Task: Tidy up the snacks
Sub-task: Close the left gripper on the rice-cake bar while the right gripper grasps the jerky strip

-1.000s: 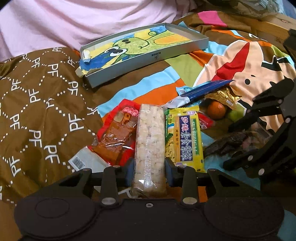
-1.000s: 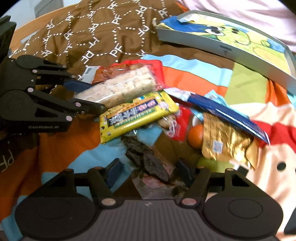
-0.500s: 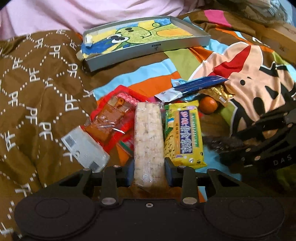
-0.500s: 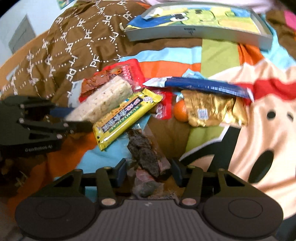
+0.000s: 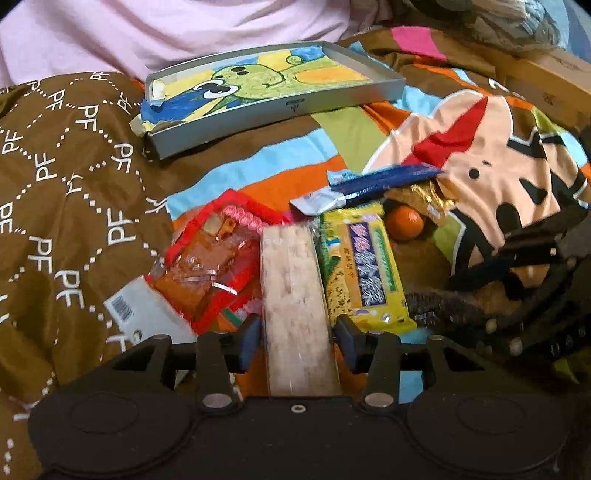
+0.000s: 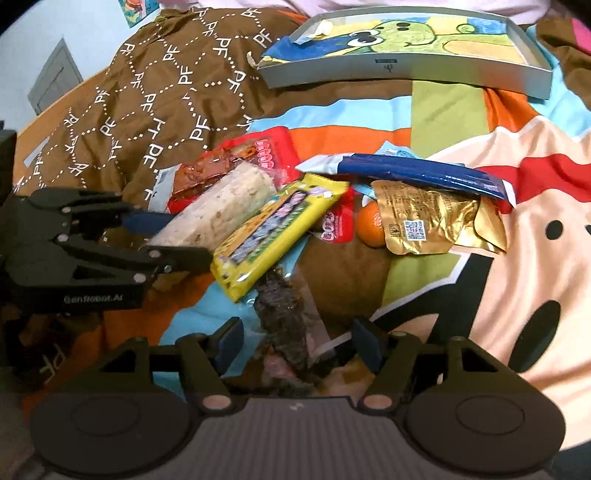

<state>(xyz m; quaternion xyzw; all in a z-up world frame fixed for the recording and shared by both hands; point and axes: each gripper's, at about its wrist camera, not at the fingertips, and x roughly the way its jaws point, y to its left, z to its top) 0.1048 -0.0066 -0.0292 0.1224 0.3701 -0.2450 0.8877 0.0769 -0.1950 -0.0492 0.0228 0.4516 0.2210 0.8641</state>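
My left gripper (image 5: pixel 297 341) is shut on a pale rice-cake bar (image 5: pixel 293 295) and shows at the left of the right wrist view (image 6: pixel 177 236). Beside the bar lie a yellow snack pack (image 5: pixel 364 269) and a red snack pack (image 5: pixel 218 254). My right gripper (image 6: pixel 297 343) has its jaws apart around a clear bag of dark dried snack (image 6: pixel 288 317); the pads do not touch it. Further back lie a blue bar (image 6: pixel 417 173), a gold foil pack (image 6: pixel 424 218) and a small orange (image 6: pixel 369 225). A shallow grey tray (image 5: pixel 280 110) with a cartoon lining sits beyond the pile.
Everything lies on a soft, rumpled bedspread, brown with PF letters at the left (image 5: pixel 66 192) and bright cartoon print at the right (image 6: pixel 517 229). A pink pillow (image 5: pixel 147 33) lies behind the tray. A white barcode label (image 5: pixel 144 314) lies by the red pack.
My right gripper's jaws have opened wider around the dark snack bag. The left gripper still holds the rice-cake bar and has shifted slightly. Both views have moved a little.
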